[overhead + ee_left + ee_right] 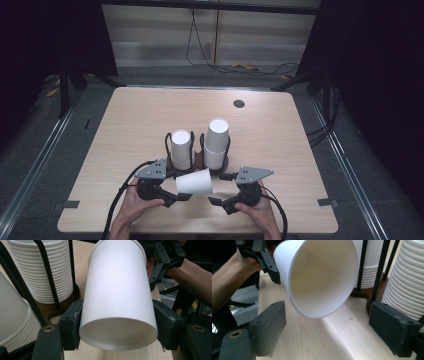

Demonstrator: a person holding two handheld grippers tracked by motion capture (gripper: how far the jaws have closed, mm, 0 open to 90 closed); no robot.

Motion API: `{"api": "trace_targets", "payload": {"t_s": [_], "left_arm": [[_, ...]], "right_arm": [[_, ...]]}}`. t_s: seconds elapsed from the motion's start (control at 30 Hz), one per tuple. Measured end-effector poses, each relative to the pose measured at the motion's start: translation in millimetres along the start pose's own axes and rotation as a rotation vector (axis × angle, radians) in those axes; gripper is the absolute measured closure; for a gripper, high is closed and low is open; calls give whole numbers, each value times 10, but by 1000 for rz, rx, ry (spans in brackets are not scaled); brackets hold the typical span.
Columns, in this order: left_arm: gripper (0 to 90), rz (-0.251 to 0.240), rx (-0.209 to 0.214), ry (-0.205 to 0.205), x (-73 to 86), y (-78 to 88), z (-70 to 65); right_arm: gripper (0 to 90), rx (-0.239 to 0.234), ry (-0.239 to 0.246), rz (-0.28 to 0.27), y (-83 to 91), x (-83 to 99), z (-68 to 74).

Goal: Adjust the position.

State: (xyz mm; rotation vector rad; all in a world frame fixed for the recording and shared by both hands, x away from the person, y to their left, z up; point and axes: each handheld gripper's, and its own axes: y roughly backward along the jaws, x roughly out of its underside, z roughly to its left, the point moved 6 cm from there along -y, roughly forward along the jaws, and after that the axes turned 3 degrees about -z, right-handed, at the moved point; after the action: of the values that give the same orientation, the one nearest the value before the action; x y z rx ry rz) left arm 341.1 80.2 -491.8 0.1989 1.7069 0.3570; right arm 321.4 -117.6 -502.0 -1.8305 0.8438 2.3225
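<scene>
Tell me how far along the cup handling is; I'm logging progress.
Done: one paper cup is off the stacks and lies sideways, clamped in the left gripper. In hand: the right gripper sits open before its mouth. Left: gripping it and placing it.

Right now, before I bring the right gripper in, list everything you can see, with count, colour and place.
loose paper cup: one, white, lying sideways near the table's front edge, mouth toward the right gripper.
cup stacks: two, white, upside down in the holder at mid-table; the right one stands taller.
cup holder: one, black wire uprights on a dark brown base, just behind the loose cup.
table: one, light wood, with a dark round grommet near its far right.
cables: black and yellow, on the floor beyond the table.
left gripper: black, shut on the loose paper cup near its base.
right gripper: black, open, facing the cup's mouth.
hands: two, at the front edge.
</scene>
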Motion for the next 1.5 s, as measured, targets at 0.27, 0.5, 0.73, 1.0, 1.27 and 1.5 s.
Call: {"api": "trace_targets", "payload": {"t_s": [0.27,0.5,0.73,1.0,1.27,1.5], "left_arm": [[332,-32,25,-2,-9,-13,-18],[332,-53,33,-5,-17,-32,-26],[332,-49,53,-5,-8,-79,-45],[332,-45,61,-9,-18,-90,-56],[332,-52,79,-10,-23,-116,-75],[327,-65,93,-14,-27,-117,-57]], "right_arm": [[137,-27,-18,-73,32,-40,12],[136,-54,-38,-137,57,-103,32],[135,-83,-46,-158,5,-142,37],[135,-114,-41,-127,-76,-168,46],[160,-185,-50,-79,-162,-203,49],[193,-194,-48,-108,-119,-237,30]]}}
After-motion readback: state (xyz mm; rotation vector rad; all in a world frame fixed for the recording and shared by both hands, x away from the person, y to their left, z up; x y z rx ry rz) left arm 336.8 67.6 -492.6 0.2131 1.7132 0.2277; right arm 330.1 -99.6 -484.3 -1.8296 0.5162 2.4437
